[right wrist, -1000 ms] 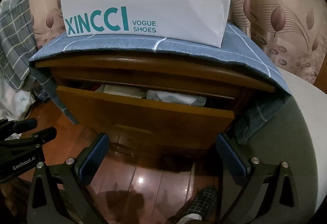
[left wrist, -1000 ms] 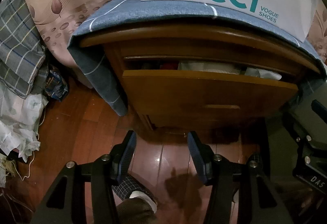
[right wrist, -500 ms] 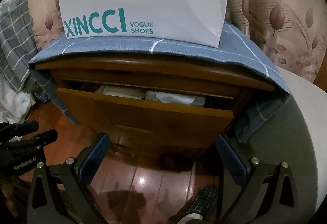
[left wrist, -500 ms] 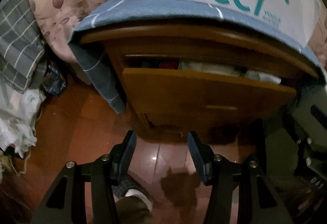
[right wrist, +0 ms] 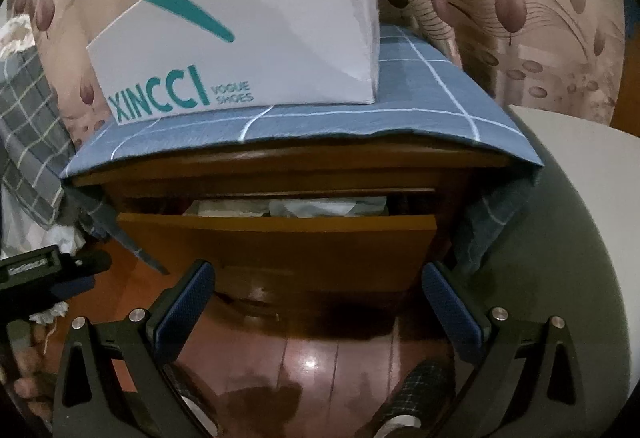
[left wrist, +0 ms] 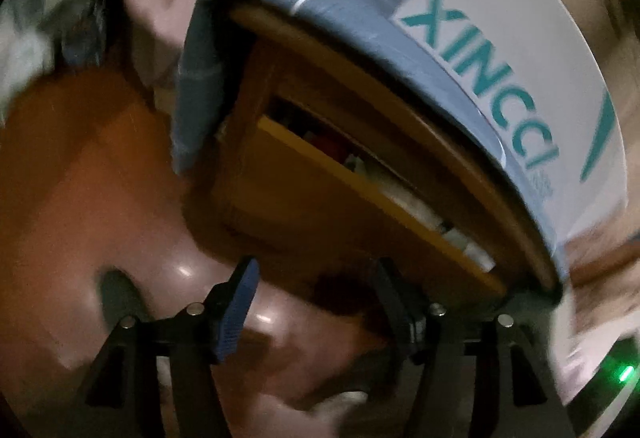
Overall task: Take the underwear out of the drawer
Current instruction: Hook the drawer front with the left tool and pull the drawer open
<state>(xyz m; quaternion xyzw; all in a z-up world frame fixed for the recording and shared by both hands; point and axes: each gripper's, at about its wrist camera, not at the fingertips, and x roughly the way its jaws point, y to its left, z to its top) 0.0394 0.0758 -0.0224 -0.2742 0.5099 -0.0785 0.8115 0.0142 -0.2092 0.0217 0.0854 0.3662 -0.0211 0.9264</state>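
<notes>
The wooden nightstand's top drawer (right wrist: 276, 246) stands partly pulled out, with white folded underwear (right wrist: 308, 207) showing in the gap. My right gripper (right wrist: 318, 310) hangs open and wide in front of the drawer front, above the floor, holding nothing. In the blurred, tilted left wrist view the same drawer (left wrist: 360, 214) runs diagonally, with white and red garments (left wrist: 404, 198) along its gap. My left gripper (left wrist: 316, 302) sits short of the drawer's lower corner; its jaws are opening with nothing between them. The left gripper's body (right wrist: 44, 274) also shows at the left edge of the right wrist view.
A white shoe box (right wrist: 240, 38) rests on a blue checked cloth (right wrist: 360, 122) that covers the nightstand top. A patterned curtain hangs behind. Plaid bedding (right wrist: 28, 142) is piled at the left, and a grey round seat (right wrist: 580, 238) is at the right. A person's plaid slipper (right wrist: 424, 386) rests on the glossy wood floor.
The left gripper has rolled and swung sideways, so the nightstand now looks tilted and blurred, and its jaws have widened. The right gripper has drifted to face the drawer squarely.
</notes>
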